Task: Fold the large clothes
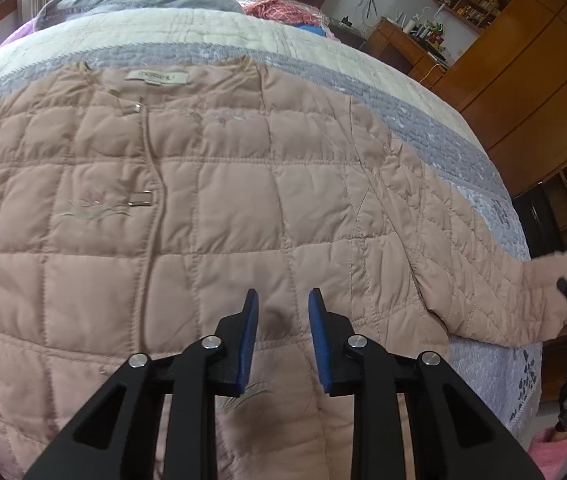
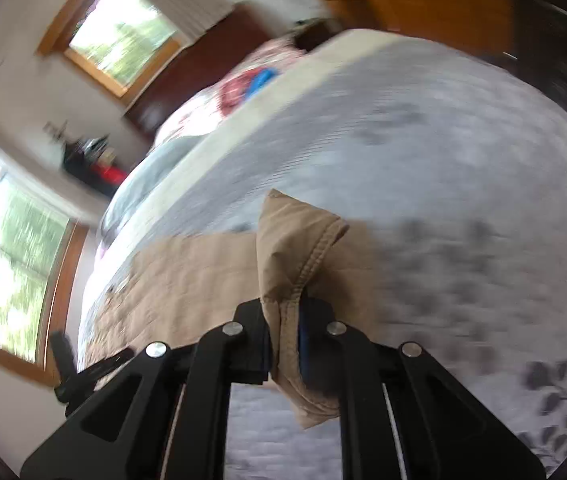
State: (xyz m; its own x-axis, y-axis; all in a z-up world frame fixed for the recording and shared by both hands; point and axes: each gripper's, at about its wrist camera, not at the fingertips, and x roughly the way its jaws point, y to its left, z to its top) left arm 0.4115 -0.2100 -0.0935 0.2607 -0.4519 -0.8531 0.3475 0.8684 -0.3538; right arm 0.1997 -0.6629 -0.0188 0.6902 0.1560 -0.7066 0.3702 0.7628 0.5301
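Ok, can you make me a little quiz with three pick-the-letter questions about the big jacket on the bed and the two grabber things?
1. Where does the jacket lie?
A. spread flat on the bed
B. hung on a hook
C. on the floor

2. What colour are the pads inside the left gripper?
A. red
B. blue
C. green

3. What is the right gripper doing?
A. hanging open with nothing in it
B. pinching a pillow
C. shut on the sleeve cuff

Answers:
1 A, the quilted pink jacket is laid out front up on the quilt, label at the collar.
2 B, both fingers carry blue pads, spread apart above the jacket.
3 C, the stitched cuff is clamped between its fingers in the right wrist view.
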